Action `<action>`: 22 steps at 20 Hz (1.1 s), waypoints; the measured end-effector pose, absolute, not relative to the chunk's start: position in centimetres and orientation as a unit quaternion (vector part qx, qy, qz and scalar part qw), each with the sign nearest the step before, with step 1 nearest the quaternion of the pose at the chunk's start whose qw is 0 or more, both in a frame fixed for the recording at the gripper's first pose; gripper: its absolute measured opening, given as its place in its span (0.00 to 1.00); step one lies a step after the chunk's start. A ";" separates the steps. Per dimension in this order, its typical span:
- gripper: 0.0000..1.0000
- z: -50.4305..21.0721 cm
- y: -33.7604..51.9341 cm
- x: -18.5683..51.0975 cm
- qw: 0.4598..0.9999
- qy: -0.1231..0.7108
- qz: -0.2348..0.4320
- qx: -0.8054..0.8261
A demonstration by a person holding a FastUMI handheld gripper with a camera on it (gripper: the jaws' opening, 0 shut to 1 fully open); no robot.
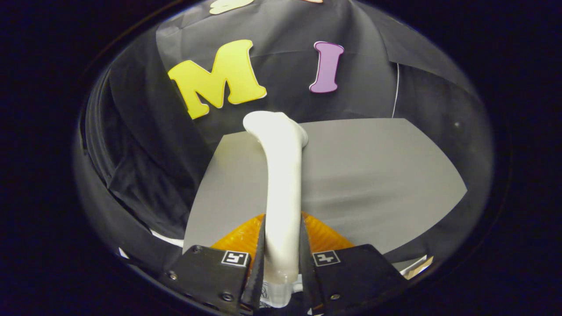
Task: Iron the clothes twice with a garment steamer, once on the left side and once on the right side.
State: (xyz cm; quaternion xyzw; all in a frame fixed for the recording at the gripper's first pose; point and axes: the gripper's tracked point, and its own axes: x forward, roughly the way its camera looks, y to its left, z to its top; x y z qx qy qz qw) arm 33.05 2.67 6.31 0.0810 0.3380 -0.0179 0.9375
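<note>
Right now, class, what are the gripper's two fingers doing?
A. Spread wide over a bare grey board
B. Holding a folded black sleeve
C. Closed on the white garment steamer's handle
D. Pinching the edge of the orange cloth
C: both fingers of the gripper press on either side of the white garment steamer, whose head points ahead over the grey board, with the orange cloth beneath it.

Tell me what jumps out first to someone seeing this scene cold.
The white garment steamer stands out first, clamped between the fingers of the hand-held gripper and reaching forward over a grey board. Next comes an orange cloth, lying on the board just behind the fingers.
</note>
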 end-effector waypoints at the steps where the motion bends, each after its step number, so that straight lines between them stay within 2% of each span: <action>1: 0.37 6.4 2.8 33.0 0.938 0.334 -0.017 0.085; 7: 0.30 6.4 3.3 32.8 0.946 0.309 -0.021 0.097; 22: 0.29 16.4 6.8 24.9 0.985 0.139 -0.073 0.073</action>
